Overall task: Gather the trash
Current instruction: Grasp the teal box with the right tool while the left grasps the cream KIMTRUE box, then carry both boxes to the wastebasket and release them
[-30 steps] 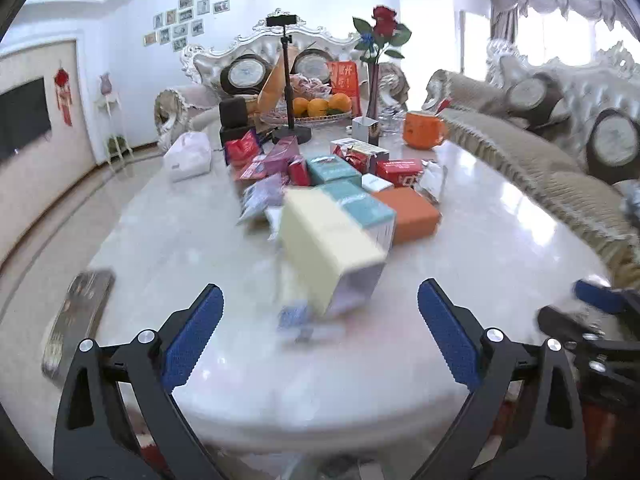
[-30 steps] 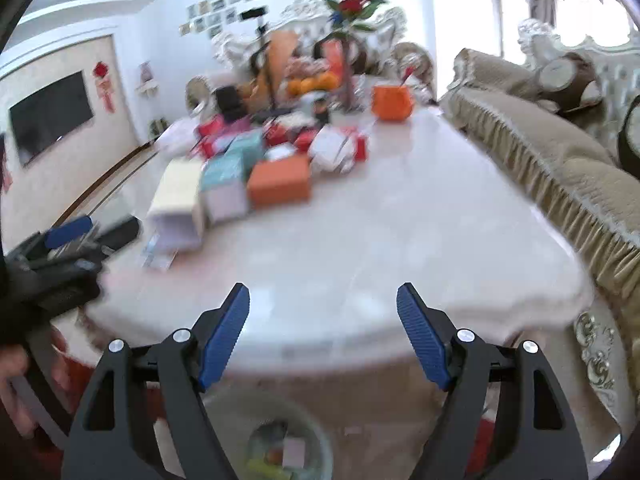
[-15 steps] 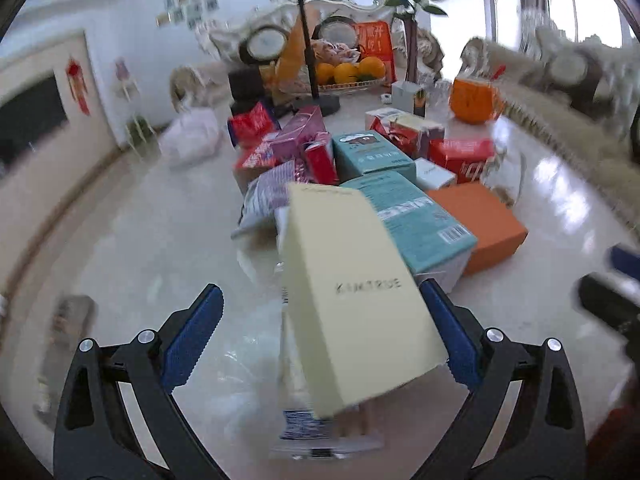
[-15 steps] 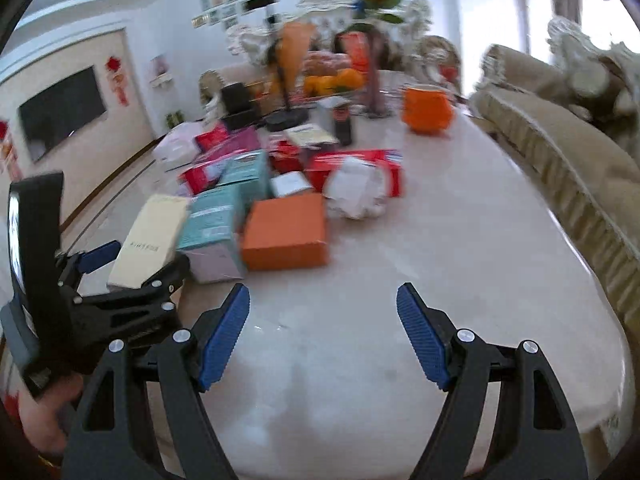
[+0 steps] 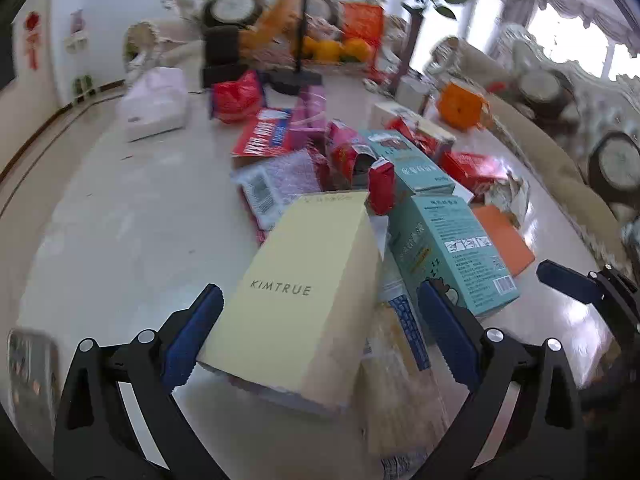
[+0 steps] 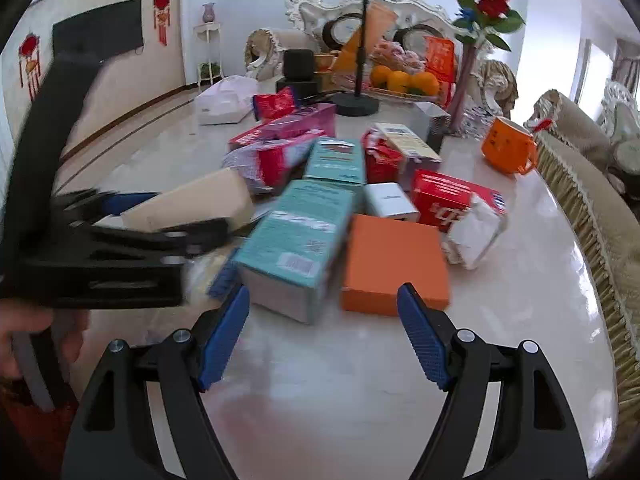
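Marble table (image 6: 520, 320), littered with packaging; contents as showing.

Surroundings: a teal box (image 6: 296, 240) is lying just right of the yellow box (image 5: 304, 300), with a second teal box (image 6: 336, 158) behind it. An orange box (image 6: 394, 264) is lying flat beside the nearer teal one. A white box (image 6: 390, 200), red packets (image 6: 444, 200) and a crumpled wrapper (image 6: 474, 236) are crowding the far side of the orange box. Further back, an orange mug (image 6: 506, 146), a black stand (image 6: 356, 104), oranges (image 6: 404, 80), a rose vase (image 6: 466, 80) and a white bag (image 6: 226, 100) are standing. A flat blue-printed wrapper (image 5: 404, 332) is lying between the yellow box and the teal box, partly under both.

Views: the left wrist camera is showing the yellow box's top face with the lettering KIMTRUE; the right wrist camera is showing that box only as a blurred tan slab behind the left gripper's frame. The person's hand (image 6: 28, 332) on the left tool is showing only in the right view.

Task item: the yellow box is lying at the near edge of the pile, long, pale, matte, its near end open and white inside.

Tools: the left gripper (image 5: 320, 340) is standing wide, its fingers straddling the yellow box, pads not pressing. The right gripper (image 6: 324, 336) is standing wide over bare marble, short of the orange and teal boxes, holding nothing.
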`<state>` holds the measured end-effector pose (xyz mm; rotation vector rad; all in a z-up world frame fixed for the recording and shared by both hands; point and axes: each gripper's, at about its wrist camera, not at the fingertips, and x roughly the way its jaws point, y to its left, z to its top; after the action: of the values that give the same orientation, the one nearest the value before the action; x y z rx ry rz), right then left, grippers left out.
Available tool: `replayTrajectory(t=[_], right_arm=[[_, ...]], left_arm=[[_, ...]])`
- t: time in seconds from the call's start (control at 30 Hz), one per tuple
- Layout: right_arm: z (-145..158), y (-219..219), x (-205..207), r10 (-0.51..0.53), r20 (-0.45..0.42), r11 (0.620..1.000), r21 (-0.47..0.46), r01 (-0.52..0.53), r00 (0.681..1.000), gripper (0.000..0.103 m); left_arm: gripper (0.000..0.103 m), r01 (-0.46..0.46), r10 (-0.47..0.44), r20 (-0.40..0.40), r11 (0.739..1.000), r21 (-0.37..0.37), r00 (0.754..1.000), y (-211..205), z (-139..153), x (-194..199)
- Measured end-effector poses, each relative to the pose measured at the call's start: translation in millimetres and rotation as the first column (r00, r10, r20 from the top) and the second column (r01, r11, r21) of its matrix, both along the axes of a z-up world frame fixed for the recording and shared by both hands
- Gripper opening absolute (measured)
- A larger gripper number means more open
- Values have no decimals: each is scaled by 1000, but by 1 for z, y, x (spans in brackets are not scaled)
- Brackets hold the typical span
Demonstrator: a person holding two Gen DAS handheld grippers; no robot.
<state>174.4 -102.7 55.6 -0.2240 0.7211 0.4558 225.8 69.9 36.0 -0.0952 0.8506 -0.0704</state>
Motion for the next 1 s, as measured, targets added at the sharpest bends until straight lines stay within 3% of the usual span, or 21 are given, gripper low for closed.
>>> replayTrajectory(t=[0.1, 0.27, 0.4, 0.43, 0.47, 0.5, 0.7, 0.83, 1.0], right_arm=[[-4, 16, 0, 8, 4, 1000, -20, -8, 1000, 72], [-9, 28, 19, -39, -22, 999, 9, 39, 999, 73], [-9, 38, 32, -37, -37, 999, 17, 38, 999, 71], [-11, 39, 37, -41, -55, 999, 11, 42, 998, 67], [-12, 38, 41, -42, -72, 999, 12, 43, 997, 58], [-13, 37, 43, -41, -84, 999, 25, 43, 996, 50], [-8, 6, 42, -16, -154, 979, 199, 46, 988, 48], [10, -25, 27, 9, -174, 934, 353, 54, 985, 48], [27, -69, -21, 63, -148, 867, 499, 20, 987, 49]], left_arm=[[95, 39, -38, -28, 999, 15, 999, 1, -4, 11], [95, 58, -62, -64, 997, -55, 996, 13, -13, 19], [71, 65, -74, -67, 990, -126, 995, 22, -13, 21], [55, 75, -84, -64, 988, -131, 994, 21, -12, 21], [47, 88, -98, -67, 986, -139, 993, 20, -11, 20], [47, 83, -92, -64, 987, -134, 994, 20, -11, 19], [47, 38, -51, -46, 968, -249, 998, 35, -13, 3], [47, 41, -40, 9, 946, -321, 999, 45, 1, -25], [47, 89, -58, 105, 946, -312, 993, 47, 24, -97]])
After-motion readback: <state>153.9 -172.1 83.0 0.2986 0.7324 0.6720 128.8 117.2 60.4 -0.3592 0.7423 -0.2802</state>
